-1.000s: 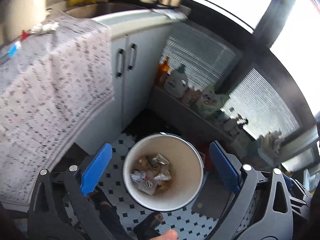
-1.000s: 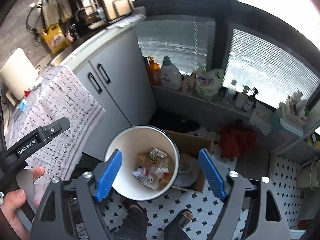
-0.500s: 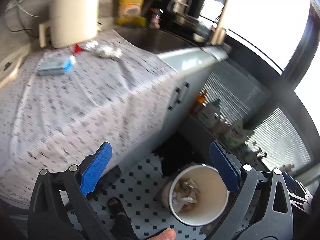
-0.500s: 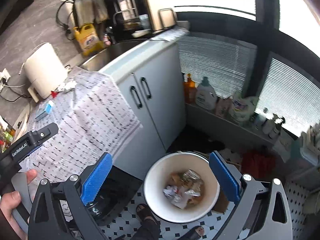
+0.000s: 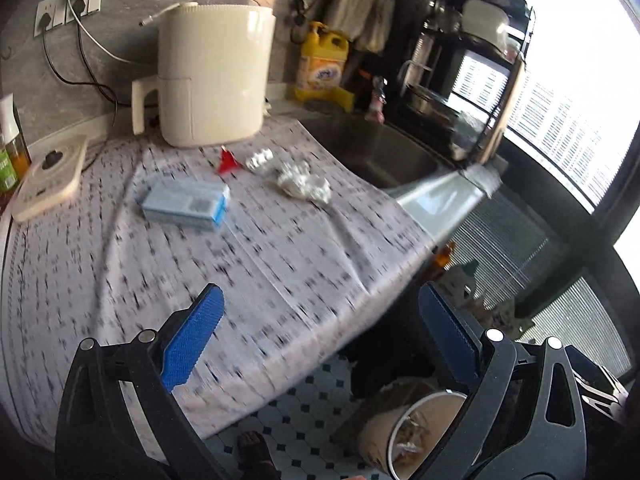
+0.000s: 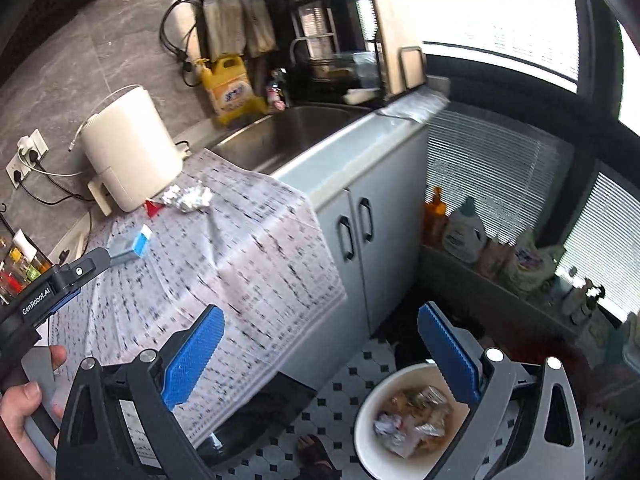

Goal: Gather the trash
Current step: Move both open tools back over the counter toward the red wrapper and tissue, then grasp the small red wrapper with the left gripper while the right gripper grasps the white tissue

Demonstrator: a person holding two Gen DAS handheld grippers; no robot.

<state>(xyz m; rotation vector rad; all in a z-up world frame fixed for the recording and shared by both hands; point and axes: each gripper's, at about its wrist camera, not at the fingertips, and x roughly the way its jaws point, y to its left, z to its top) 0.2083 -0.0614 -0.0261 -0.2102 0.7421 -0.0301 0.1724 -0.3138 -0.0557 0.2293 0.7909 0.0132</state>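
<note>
On the newspaper-covered counter [image 5: 248, 248] lie a blue-and-white box [image 5: 186, 205], crumpled foil [image 5: 302, 182], a smaller foil piece [image 5: 259, 159] and a red scrap [image 5: 227, 161]. The box [image 6: 130, 245], foil [image 6: 187, 197] and red scrap [image 6: 152, 208] also show in the right wrist view. A white bin [image 6: 366, 416] with trash inside stands on the floor; it shows in the left wrist view [image 5: 380, 432] too. My left gripper [image 5: 320, 344] is open and empty above the counter's front part. My right gripper [image 6: 320, 356] is open and empty, above the counter edge and the bin.
A white air fryer [image 5: 212, 76] stands at the back of the counter, a scale [image 5: 48, 178] at the left, a yellow detergent jug [image 5: 322, 66] and a sink [image 5: 376, 152] to the right. Bottles [image 6: 464, 232] line a low shelf by the window.
Both grippers have lifted from over the bin and swung left toward the counter. The bin has dropped to the lower right of both views. Both stay open.
</note>
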